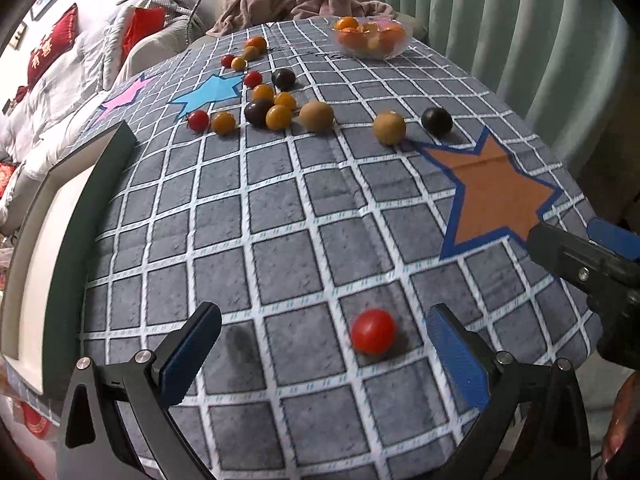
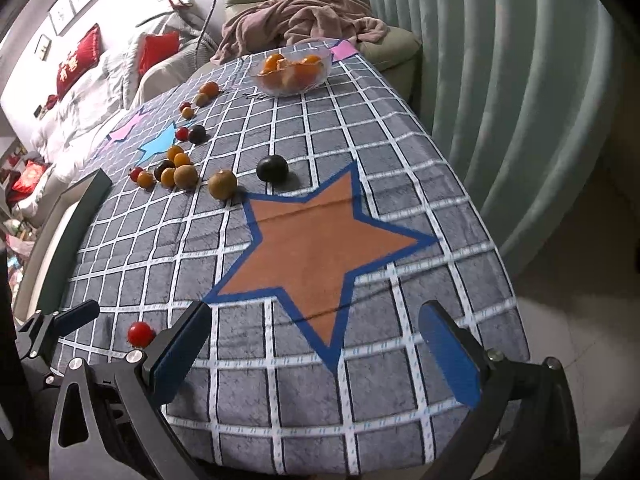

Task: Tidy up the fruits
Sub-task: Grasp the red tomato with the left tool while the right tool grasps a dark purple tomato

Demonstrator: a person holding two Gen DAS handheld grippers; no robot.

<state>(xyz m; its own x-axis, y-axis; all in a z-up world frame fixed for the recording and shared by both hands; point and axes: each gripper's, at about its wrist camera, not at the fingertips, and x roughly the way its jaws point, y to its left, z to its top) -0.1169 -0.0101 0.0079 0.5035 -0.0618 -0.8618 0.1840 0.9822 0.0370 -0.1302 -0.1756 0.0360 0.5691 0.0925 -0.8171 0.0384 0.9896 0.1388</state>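
While both grippers gape wide | red tomato (image 1: pixel 373 331) lies loose between left fingers (image 1: pixel 191 354)

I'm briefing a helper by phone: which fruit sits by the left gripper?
Start at the orange star on the checked cloth, then come to the near edge. A lone red cherry tomato lies between the open left gripper fingers, far from the cluster.
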